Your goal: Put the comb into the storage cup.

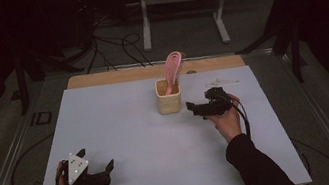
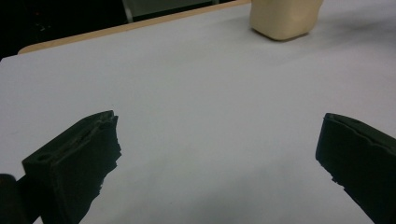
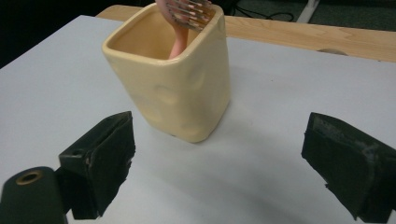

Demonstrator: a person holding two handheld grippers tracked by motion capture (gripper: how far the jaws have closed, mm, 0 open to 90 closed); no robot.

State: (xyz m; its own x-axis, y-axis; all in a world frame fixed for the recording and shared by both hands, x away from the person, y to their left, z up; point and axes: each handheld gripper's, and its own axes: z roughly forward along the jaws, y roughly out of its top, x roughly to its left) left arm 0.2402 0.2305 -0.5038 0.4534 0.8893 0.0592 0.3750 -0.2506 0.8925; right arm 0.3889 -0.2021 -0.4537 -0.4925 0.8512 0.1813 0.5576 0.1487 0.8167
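Note:
A cream ceramic cup point(image 1: 169, 98) stands upright near the middle back of the white table, holding a pink slotted spatula point(image 1: 172, 70) that leans to the right. My right gripper point(image 1: 194, 108) sits just right of the cup, jaws open and pointing at it; in the right gripper view the cup point(image 3: 175, 79) is close ahead, between and beyond the jaws, with the spatula handle point(image 3: 180, 37) inside. My left gripper point(image 1: 96, 160) rests open near the front left of the table, empty; the cup point(image 2: 285, 18) shows far off in the left gripper view.
The white table top point(image 1: 123, 130) has a wooden strip point(image 1: 114, 76) along its far edge. A small pale object point(image 1: 221, 82) lies at the back right. Cables point(image 1: 114, 47) and a metal stand point(image 1: 183, 3) sit on the floor beyond.

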